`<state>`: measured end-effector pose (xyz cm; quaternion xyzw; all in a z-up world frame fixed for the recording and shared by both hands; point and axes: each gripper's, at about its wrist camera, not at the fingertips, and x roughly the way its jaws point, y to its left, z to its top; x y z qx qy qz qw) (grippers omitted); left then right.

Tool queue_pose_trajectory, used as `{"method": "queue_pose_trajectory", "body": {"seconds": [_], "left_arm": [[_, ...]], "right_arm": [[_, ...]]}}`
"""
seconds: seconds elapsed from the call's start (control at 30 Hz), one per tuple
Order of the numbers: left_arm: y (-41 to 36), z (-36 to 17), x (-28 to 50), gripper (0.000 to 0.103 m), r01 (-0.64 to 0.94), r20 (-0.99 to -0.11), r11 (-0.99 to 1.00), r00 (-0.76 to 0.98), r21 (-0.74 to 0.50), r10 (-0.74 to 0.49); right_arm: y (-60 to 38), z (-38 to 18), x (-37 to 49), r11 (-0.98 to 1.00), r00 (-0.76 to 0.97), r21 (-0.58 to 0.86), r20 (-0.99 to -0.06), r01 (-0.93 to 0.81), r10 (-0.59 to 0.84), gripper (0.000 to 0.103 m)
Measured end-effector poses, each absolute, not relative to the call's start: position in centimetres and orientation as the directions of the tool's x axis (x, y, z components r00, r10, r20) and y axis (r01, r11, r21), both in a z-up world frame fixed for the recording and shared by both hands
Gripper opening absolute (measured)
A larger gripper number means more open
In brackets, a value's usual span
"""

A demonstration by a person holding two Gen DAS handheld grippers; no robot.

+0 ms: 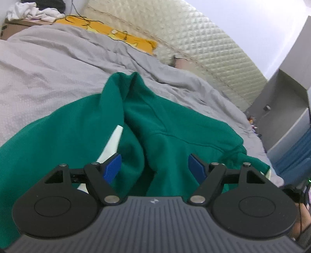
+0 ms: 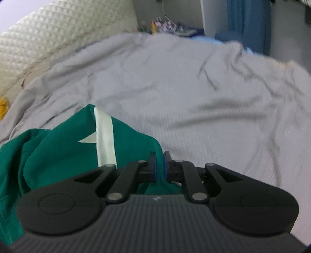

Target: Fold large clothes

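a green sweatshirt [image 1: 165, 124] lies crumpled on a bed covered by a grey blanket [image 1: 48, 74]. in the left wrist view the garment fills the lower middle of the picture, bunched into a raised ridge that runs toward 12 o'clock, with a white stripe [image 1: 114, 140] showing in a fold at about 10 o'clock from the left tongs [image 1: 155, 167]. the left tongs hang over the sweatshirt with their blue pads [image 1: 112, 167] set wide apart; green cloth lies below and between them, but the pads do not press on it.

in the right wrist view the right tongs [image 2: 159, 167] are nearly closed, and their blue pads [image 2: 166, 167] pinch a thin edge of the green sweatshirt [image 2: 58, 151] between them. the rest of the garment spreads toward 9 o'clock from that grip, with a white band [image 2: 105, 140] running up toward 11 o'clock. the grey blanket [image 2: 194, 93] stretches from 12 to 3 o'clock, blurred.

beyond the bed a cream quilted headboard [image 1: 204, 44] runs across at 1 o'clock in the left wrist view. a yellow cloth [image 1: 108, 33] lies at 11 o'clock by the headboard, and a pile of white laundry [image 1: 33, 11] sits at the far 10 o'clock corner. a blue curtain [image 2: 248, 25] hangs at 1 o'clock in the right wrist view.
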<state>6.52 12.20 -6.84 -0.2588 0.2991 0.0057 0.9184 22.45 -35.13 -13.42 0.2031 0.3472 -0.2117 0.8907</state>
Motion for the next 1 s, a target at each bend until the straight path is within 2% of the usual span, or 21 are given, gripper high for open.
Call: {"method": "queue_pose_trajectory", "body": {"seconds": [0.17,0.27,0.3,0.33,0.4,0.43,0.53,0.73,0.87,1.0], "left_arm": [[11.8,-7.3,7.6,0.079,-0.150,-0.555,0.871,0.817,-0.468,-0.158],[11.8,-7.6,7.7,0.079,-0.144,-0.556,0.862,0.812,-0.486,-0.178],[11.8,-7.7,7.7,0.079,-0.141,-0.556,0.856,0.810,-0.498,-0.190],[11.8,-7.7,7.7,0.079,-0.136,-0.553,0.851,0.809,-0.507,-0.201],[11.7,-7.6,7.5,0.079,-0.133,-0.547,0.850,0.812,-0.510,-0.201],[11.7,-7.5,7.4,0.079,-0.132,-0.547,0.853,0.814,-0.505,-0.198],[11.5,-7.4,7.3,0.079,-0.115,-0.547,0.854,0.809,-0.508,-0.217],[10.6,-7.0,7.1,0.079,-0.076,-0.541,0.872,0.809,-0.484,-0.230],[10.3,-6.9,7.1,0.079,-0.073,-0.548,0.885,0.808,-0.460,-0.218],[10.2,-7.2,7.4,0.078,-0.070,-0.557,0.885,0.799,-0.461,-0.226]], "right_arm": [[-34.2,-13.0,22.1,0.838,0.676,0.217,-0.702,0.500,-0.222,0.012],[-35.2,-12.3,21.4,0.822,0.701,0.293,-0.693,0.488,-0.169,0.023],[-35.3,-12.1,21.0,0.815,0.708,0.312,-0.687,0.489,-0.161,0.037],[-35.5,-11.6,20.6,0.806,0.719,0.333,-0.677,0.488,-0.155,0.058],[-35.6,-10.7,19.7,0.797,0.750,0.379,-0.648,0.470,-0.134,0.079],[-35.5,-10.2,19.1,0.794,0.770,0.404,-0.626,0.454,-0.122,0.084],[-34.8,-8.4,17.3,0.813,0.818,0.415,-0.561,0.409,-0.125,0.091],[-31.8,-4.9,14.2,0.910,0.902,0.306,-0.409,0.281,-0.141,0.092],[-29.2,-4.0,12.9,0.937,0.937,0.299,-0.342,0.180,-0.071,0.092],[-25.9,-4.5,12.6,0.952,0.941,0.306,-0.328,0.023,0.083,0.092]]}}
